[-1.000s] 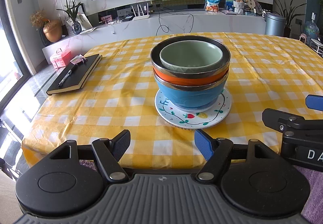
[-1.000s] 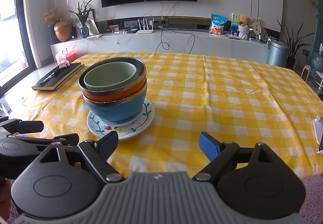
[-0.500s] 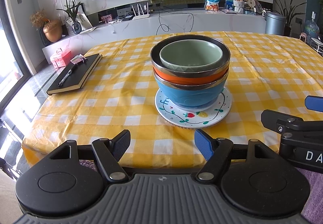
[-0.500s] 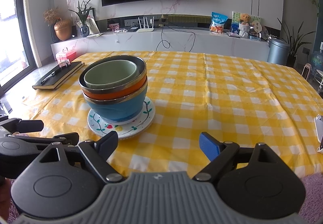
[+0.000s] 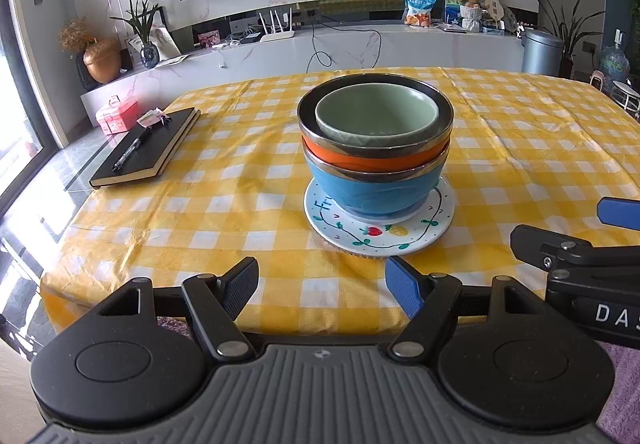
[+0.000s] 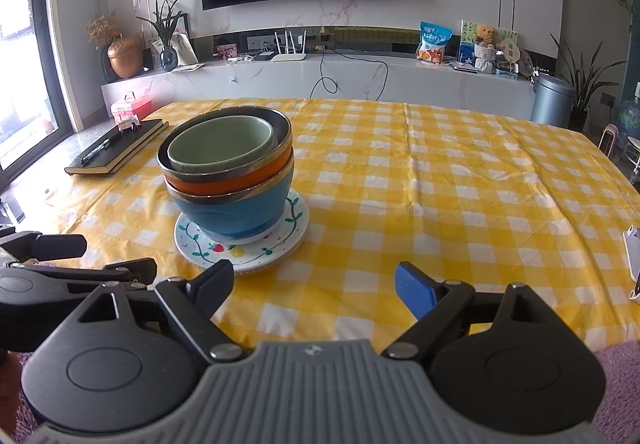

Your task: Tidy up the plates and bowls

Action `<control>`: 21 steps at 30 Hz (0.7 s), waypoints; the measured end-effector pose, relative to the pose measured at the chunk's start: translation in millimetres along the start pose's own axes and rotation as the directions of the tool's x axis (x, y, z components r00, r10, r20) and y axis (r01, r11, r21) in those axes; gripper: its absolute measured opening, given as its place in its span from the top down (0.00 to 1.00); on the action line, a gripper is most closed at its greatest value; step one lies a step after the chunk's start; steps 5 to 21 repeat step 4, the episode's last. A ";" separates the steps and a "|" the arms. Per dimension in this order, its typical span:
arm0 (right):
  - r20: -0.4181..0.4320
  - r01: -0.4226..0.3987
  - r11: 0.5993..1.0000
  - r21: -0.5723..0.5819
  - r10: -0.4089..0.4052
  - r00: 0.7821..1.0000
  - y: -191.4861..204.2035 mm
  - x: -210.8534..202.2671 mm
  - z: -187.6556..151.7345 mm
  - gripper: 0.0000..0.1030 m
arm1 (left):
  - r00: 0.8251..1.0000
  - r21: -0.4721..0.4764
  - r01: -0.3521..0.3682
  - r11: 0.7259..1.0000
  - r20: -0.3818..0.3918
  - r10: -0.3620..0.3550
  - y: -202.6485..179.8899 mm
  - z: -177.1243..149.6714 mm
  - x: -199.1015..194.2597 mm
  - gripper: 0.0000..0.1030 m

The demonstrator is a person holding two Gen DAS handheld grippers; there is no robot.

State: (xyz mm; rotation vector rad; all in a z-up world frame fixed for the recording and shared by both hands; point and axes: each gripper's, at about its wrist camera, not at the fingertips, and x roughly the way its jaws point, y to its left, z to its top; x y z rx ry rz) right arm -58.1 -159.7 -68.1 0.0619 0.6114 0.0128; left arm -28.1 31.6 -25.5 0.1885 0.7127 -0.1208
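Observation:
A stack stands on the yellow checked tablecloth: a white painted plate [image 5: 380,234] [image 6: 244,250], a blue bowl [image 5: 370,190] [image 6: 236,214], an orange bowl [image 5: 372,160] [image 6: 228,182] with a metal rim, and a green bowl [image 5: 376,116] [image 6: 220,146] nested on top. My left gripper [image 5: 322,286] is open and empty at the table's near edge, short of the stack. My right gripper [image 6: 314,284] is open and empty, to the right of the stack; it also shows at the right edge of the left wrist view [image 5: 580,248].
A black notebook [image 5: 148,150] [image 6: 116,152] with a pen lies at the table's left side. A white object [image 6: 632,264] sits at the right table edge. A low TV cabinet with plants, a router and a bin stands behind the table.
Both grippers have drifted very slightly; the stack stands as before and both grippers remain open.

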 end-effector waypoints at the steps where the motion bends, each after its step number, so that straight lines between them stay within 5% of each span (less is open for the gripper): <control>1: 0.000 0.000 1.000 0.000 0.000 1.000 -0.1 0.1 0.1 0.16 | 1.000 -0.001 0.001 1.000 0.001 -0.001 0.1 -0.2 -0.1 0.17; 21: 0.000 0.000 1.000 0.001 0.000 1.000 -0.1 0.1 0.1 0.16 | 1.000 -0.002 -0.003 1.000 0.000 0.003 0.1 -0.3 -0.4 0.17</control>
